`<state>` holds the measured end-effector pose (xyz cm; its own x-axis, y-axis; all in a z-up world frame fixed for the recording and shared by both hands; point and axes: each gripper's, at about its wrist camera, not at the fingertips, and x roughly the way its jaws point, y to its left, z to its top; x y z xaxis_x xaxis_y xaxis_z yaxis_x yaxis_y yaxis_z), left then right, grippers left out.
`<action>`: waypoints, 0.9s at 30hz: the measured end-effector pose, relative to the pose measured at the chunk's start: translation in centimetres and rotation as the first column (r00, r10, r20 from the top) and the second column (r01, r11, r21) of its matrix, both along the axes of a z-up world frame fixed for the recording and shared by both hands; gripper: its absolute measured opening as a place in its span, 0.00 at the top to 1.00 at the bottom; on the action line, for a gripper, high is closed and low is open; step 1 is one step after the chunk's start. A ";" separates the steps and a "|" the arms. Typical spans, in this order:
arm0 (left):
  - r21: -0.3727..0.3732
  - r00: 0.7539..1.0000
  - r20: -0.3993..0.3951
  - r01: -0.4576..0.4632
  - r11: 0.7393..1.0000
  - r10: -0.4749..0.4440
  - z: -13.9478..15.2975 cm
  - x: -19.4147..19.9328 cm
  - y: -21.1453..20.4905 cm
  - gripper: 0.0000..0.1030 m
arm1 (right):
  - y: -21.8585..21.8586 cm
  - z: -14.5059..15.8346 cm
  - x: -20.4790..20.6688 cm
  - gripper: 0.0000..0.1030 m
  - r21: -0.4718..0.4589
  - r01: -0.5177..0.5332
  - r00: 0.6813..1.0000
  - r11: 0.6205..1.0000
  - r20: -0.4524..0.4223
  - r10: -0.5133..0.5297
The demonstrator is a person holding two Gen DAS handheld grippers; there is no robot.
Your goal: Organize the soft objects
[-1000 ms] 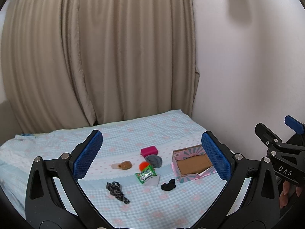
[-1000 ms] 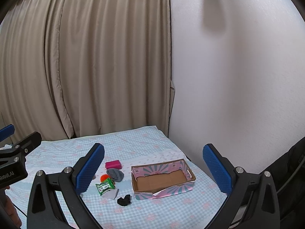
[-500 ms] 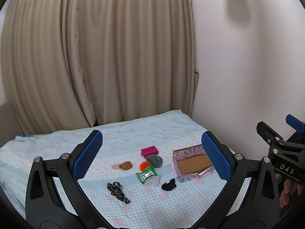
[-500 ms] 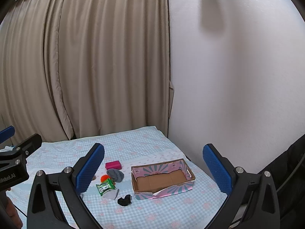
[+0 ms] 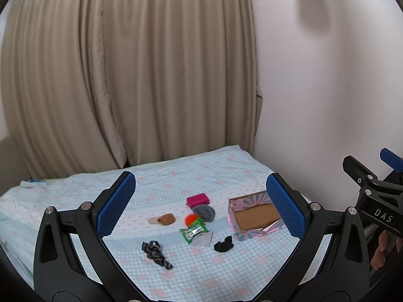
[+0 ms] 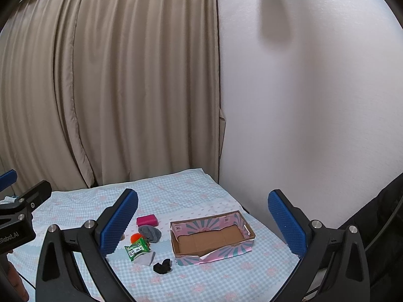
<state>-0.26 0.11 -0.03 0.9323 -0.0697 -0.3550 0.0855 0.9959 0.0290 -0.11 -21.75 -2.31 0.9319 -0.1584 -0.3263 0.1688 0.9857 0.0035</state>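
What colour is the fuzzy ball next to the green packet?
Bright orange; the fuzzy ball shows best in the left wrist view.

Beige pleated curtains [image 5: 126, 75] hang from 9 to 12 o'clock behind the bed [image 5: 201, 171]. A plain white wall [image 6: 314, 100] fills 1 to 3 o'clock. The bedsheet is light-blue checked with pink flowers.

one open cardboard box [image 5: 254, 214] sits near the bed's right edge. to its left lie eight loose items: one pink pouch [image 5: 198, 199], one grey cloth bundle [image 5: 204, 212], one orange ball [image 5: 191, 218], one green packet [image 5: 193, 230], one white cloth [image 5: 202, 239], one black scrunchie [image 5: 223, 244], one brown plush [image 5: 163, 219], one dark patterned cloth [image 5: 156, 251].
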 end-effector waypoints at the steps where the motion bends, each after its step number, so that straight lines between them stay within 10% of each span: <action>1: -0.001 1.000 0.000 0.001 1.000 -0.001 0.0 0.0 0.0 0.00 | 0.1 0.0 0.0 0.00 -0.001 0.001 1.000 1.000 0.000 -0.001; 27: -0.024 1.000 -0.009 -0.003 1.000 0.003 -0.2 0.4 0.7 0.00 | 0.6 0.2 -0.2 0.00 -0.010 -0.007 1.000 1.000 0.008 0.007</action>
